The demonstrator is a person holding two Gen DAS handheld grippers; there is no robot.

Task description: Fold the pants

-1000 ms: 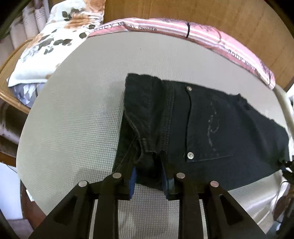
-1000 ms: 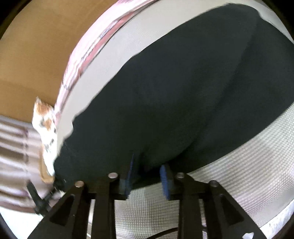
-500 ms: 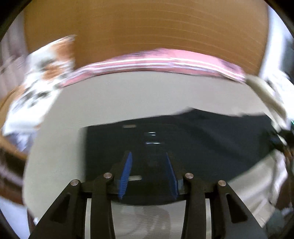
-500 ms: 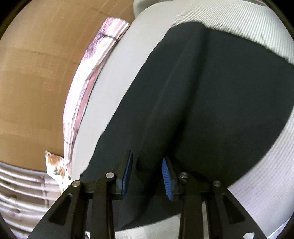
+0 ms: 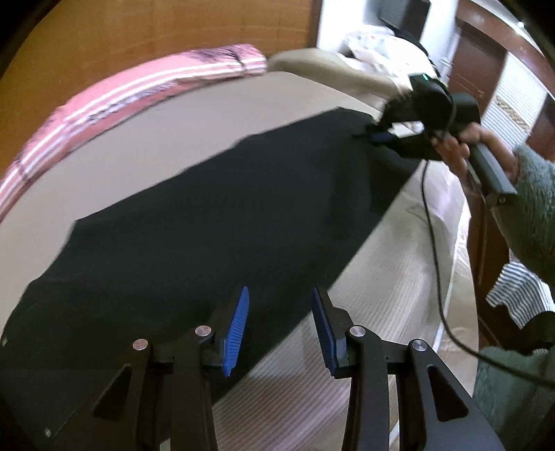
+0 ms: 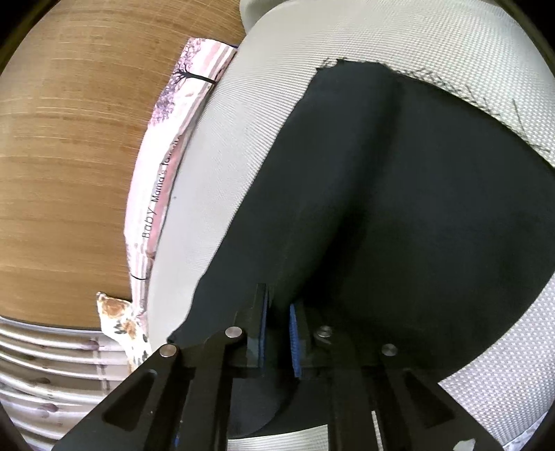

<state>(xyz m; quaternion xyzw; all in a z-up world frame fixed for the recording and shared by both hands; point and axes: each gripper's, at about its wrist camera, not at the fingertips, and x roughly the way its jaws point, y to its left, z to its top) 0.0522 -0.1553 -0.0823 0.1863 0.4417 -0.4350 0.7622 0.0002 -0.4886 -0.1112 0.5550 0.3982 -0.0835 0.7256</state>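
Left wrist view, pants: the black pants [image 5: 215,222] lie flat on the pale woven bed cover [image 5: 392,277], their long axis running from the near left corner of the picture up to the far right
Left wrist view, left gripper: the left gripper [image 5: 279,328] hangs over the near long edge of the pants with its blue pads apart and nothing between them; one pad shows over the cloth, the other over bare cover, so the cloth lies ahead and to its left
Left wrist view, right gripper: at the far right end of the pants the right gripper [image 5: 376,137] meets the cloth's corner, a hand [image 5: 461,152] on its grip and a grey-green sleeve [image 5: 530,208] behind it; its cable [image 5: 433,243] trails across the cover
Left wrist view, surroundings: a pink striped cloth [image 5: 138,93] lines the far side under the wooden headboard [image 5: 156,31]
Right wrist view, right gripper: the right gripper [image 6: 277,333] has just been closing; its jaws stand narrow with a raised fold of the pants [image 6: 399,225] between them, pinched as far as I can judge
Right wrist view, pants: they stretch away up the picture to a frayed hem [image 6: 451,86]
Judgement, coming move: the right hand has one end; the left is nearer the other end and must take cloth before the length can be folded end to end
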